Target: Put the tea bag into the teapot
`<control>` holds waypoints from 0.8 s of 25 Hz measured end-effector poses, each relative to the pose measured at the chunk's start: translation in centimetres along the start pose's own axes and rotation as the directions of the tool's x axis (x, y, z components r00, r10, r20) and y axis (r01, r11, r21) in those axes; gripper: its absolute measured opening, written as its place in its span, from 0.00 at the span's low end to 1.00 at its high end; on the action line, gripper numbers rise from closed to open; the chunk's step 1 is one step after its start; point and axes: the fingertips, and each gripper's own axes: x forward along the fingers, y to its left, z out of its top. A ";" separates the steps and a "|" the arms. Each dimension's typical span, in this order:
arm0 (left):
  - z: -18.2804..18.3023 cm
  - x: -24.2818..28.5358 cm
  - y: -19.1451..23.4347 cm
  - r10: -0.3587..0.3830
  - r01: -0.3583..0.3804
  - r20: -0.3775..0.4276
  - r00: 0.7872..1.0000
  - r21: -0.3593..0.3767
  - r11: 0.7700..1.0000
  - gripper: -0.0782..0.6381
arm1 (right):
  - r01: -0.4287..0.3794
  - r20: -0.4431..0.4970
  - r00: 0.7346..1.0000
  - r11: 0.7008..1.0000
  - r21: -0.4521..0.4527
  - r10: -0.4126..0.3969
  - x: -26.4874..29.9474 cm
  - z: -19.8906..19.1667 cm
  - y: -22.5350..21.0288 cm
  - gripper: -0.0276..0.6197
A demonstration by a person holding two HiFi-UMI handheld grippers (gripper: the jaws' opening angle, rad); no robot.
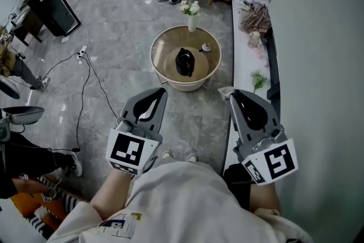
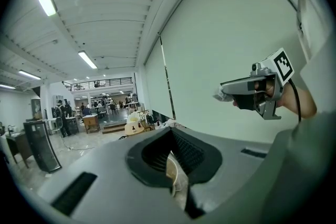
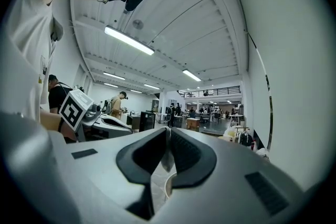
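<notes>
left gripper (image 1: 162,91): lower centre-left of head view, over the grey tiled floor (image 1: 114,20); jaws clenched tip to tip, nothing gripped in its own view
right gripper (image 1: 232,93): lower centre-right of head view, beside the white wall; jaws clamped on a white tea bag (image 1: 224,91)
tea bag: small pale scrap sticking out at the right gripper's tip, also seen from the left gripper view; well apart from the pot
black teapot (image 1: 185,62): upright, middle of a round glass-topped table (image 1: 165,74), upper centre of head view, lid state unclear
table extras: white flowers in a small vase (image 1: 191,13) at far rim; small dish (image 1: 206,47) right of pot
</notes>
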 end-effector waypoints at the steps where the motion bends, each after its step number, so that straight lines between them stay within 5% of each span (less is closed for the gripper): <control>1: -0.1 0.2 -0.3 0.004 -0.004 -0.002 1.000 -0.002 1.000 0.12 | -0.006 0.004 1.000 1.000 0.011 0.006 -0.2 -0.1 -0.3 0.09; 11: -0.7 1.8 -2.1 0.010 -0.010 -0.028 1.000 0.008 1.000 0.12 | -0.018 0.012 1.000 0.999 0.048 0.018 -0.9 -1.8 -2.3 0.09; 20: -1.8 3.2 0.6 0.031 -0.031 0.011 0.999 -0.006 0.999 0.12 | -0.031 -0.010 0.999 0.999 0.028 0.031 2.2 -3.7 -2.6 0.09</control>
